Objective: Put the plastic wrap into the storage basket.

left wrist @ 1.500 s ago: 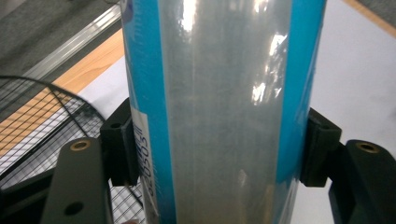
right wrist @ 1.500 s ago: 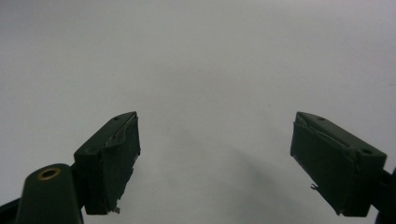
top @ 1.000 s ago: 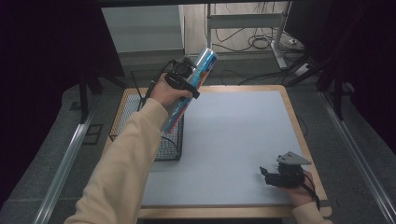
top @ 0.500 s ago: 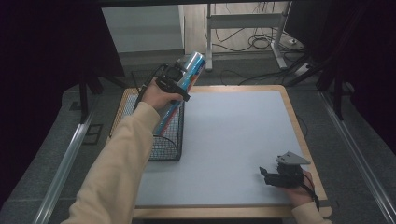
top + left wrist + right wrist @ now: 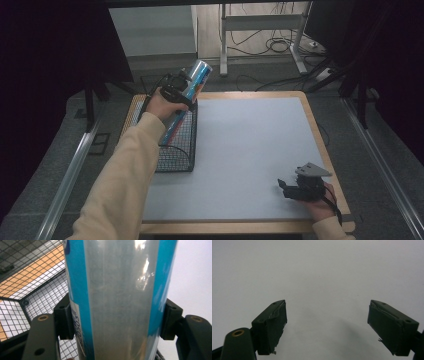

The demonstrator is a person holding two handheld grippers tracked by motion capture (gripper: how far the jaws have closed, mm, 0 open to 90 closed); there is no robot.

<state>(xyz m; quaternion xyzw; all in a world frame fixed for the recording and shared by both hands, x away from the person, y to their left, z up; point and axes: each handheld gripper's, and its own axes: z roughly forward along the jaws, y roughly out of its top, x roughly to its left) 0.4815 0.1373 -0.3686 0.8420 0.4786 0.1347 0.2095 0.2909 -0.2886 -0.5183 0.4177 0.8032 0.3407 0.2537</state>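
The left tool (image 5: pixel 176 91) is closed on a tall can (image 5: pixel 186 100). In the left gripper view its two black jaws press on both sides of the can (image 5: pixel 117 297), one on each side. The can is shiny silver with bright blue stripes down its length. It is tilted, with its top end leaning away toward the far edge of the tabletop (image 5: pixel 250 160). Its bottom end is down inside a black wire basket (image 5: pixel 176 150). The left hand (image 5: pixel 159 106) holds the tool up over the far end of the basket, and a pale yellow sleeve (image 5: pixel 125 180) runs down to the near edge.

The basket sits at the left edge of the tabletop, partly on a grey mat and partly on the bare wood. In the left gripper view the wire mesh (image 5: pixel 32 282) shows behind the can, with wood under it.

The right tool (image 5: pixel 295 189) rests near the near right corner of the tabletop, well apart from the basket. In the right gripper view its jaws stand wide apart, and there is just the plain grey mat (image 5: pixel 319 277) between them. The right hand (image 5: pixel 322 202) holds it from behind.
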